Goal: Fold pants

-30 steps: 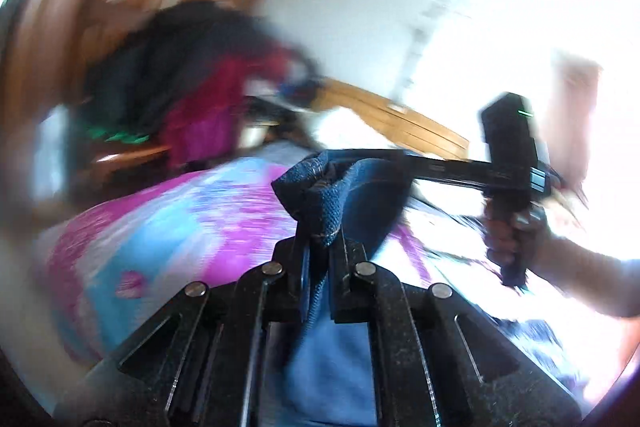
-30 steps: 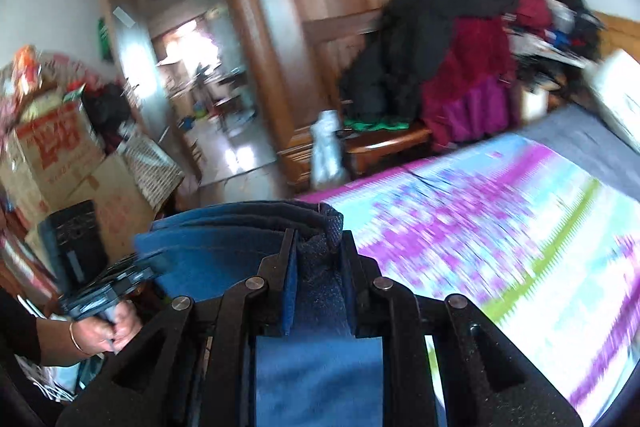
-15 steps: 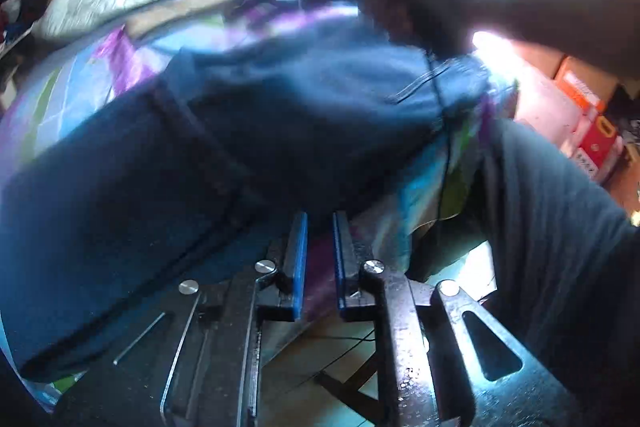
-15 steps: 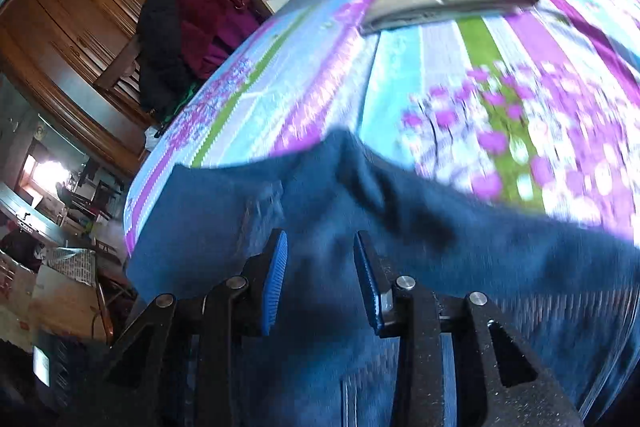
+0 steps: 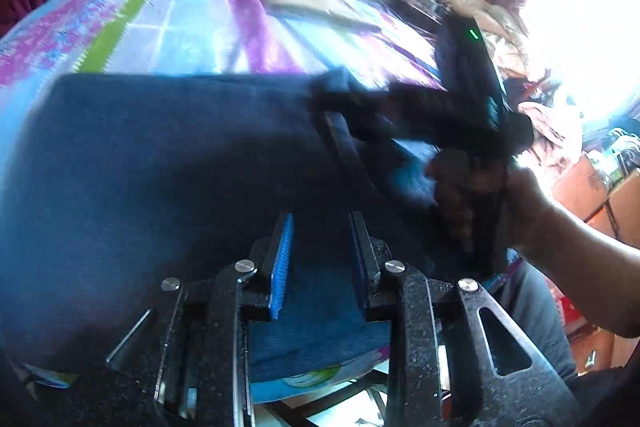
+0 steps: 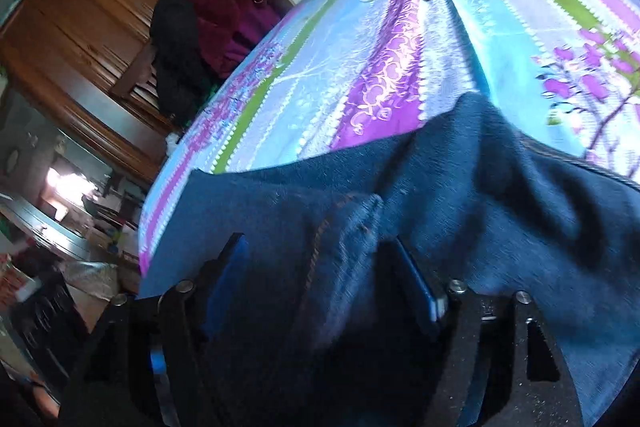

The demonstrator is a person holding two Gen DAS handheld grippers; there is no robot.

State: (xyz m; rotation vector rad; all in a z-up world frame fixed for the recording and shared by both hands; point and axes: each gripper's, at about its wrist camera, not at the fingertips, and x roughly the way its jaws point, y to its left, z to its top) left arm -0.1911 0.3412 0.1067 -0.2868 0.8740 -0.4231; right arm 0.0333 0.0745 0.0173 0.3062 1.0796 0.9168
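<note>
A second ago both grippers held the pants (image 5: 168,163) aloft, pinched; now the pants lie flat on the bed (image 5: 188,31). The left gripper (image 5: 322,243) hovers wide open and the right gripper (image 6: 320,271) gapes over the waistband, empty, so folding can start.

We can read no text, label, brand or number anywhere in either view. The cardboard boxes (image 5: 596,195) off to the right of the left tongs (image 5: 322,259) show no legible print, and the only mark nearby is a small green light (image 5: 474,34), not a sign.
</note>
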